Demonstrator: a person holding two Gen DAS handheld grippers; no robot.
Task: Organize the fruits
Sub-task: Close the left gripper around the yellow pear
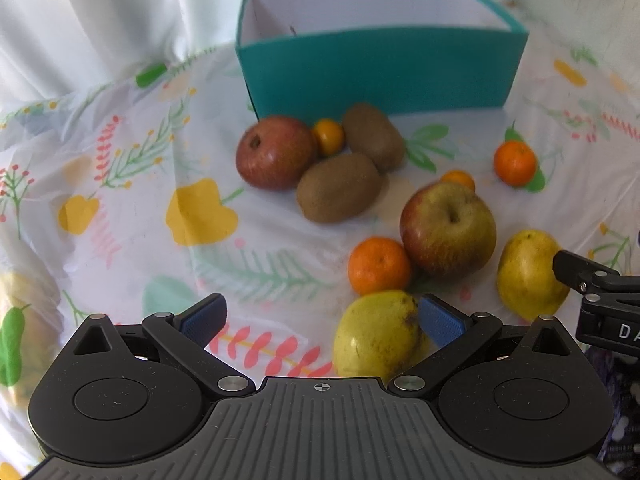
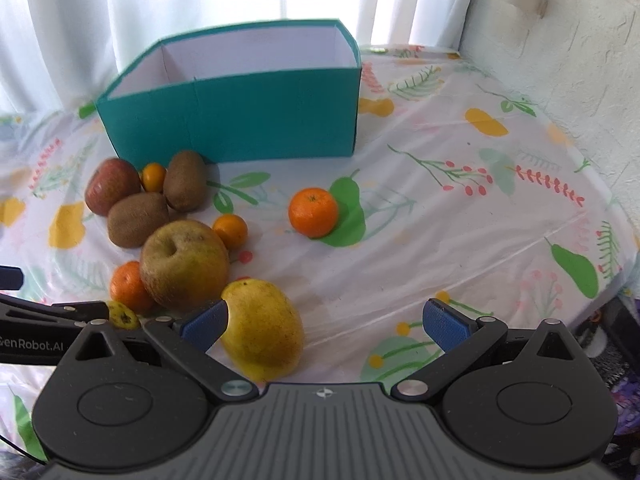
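Observation:
Two yellow pears lie at the near edge of a fruit pile. My left gripper (image 1: 322, 320) is open around the nearer pear (image 1: 376, 336), which sits close to its right pad. My right gripper (image 2: 325, 324) is open too, the other pear (image 2: 262, 328) resting by its left pad. Behind them lie a yellow-red apple (image 1: 448, 228), a red apple (image 1: 274, 152), two kiwis (image 1: 338, 188) (image 1: 374, 136) and several mandarins, one of which (image 2: 314, 212) sits apart. The teal box (image 1: 380, 68) stands at the back, its floor hidden.
A floral plastic cloth (image 2: 460, 240) covers the table. White curtains hang behind the box and a rough wall (image 2: 580, 60) borders the right side. The table edge drops away at the right (image 2: 624, 280). A divider (image 1: 262, 14) crosses the box's white interior.

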